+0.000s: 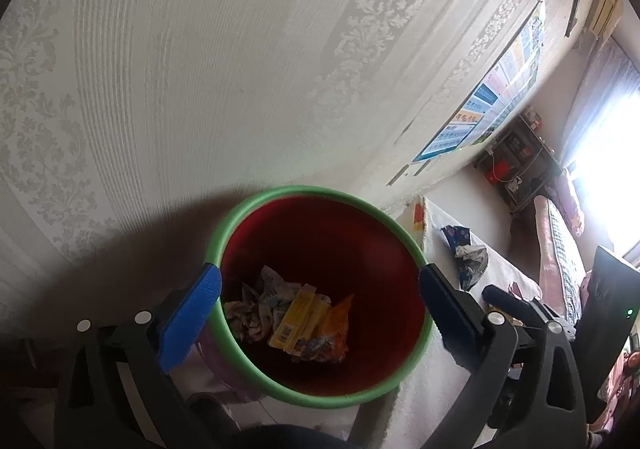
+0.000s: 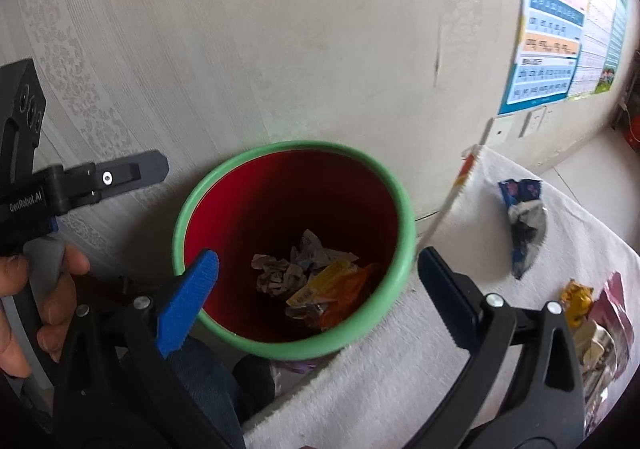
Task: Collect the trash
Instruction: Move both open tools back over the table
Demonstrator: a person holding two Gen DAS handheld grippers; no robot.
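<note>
A red bin with a green rim (image 1: 280,191) (image 2: 296,145) stands against the wall. At its bottom lie crumpled paper (image 1: 260,309) (image 2: 276,273), a yellow wrapper (image 1: 300,313) (image 2: 324,281) and an orange wrapper (image 1: 340,321) (image 2: 352,289). My left gripper (image 1: 320,275) hangs open over the bin's mouth with nothing between its fingers. My right gripper (image 2: 318,259) is also open and empty above the bin. A crumpled blue and silver wrapper (image 1: 466,253) (image 2: 524,225) lies on the white cloth to the right. More wrappers, yellow (image 2: 576,301) and dark red (image 2: 612,305), sit at the right edge.
The white cloth-covered surface (image 2: 400,369) runs right of the bin. Patterned wallpaper and a poster (image 2: 560,29) are behind. A hand (image 2: 48,289) grips the left gripper's handle at the left. A leg in jeans (image 2: 208,381) is below the bin. A bright window (image 1: 608,137) is far right.
</note>
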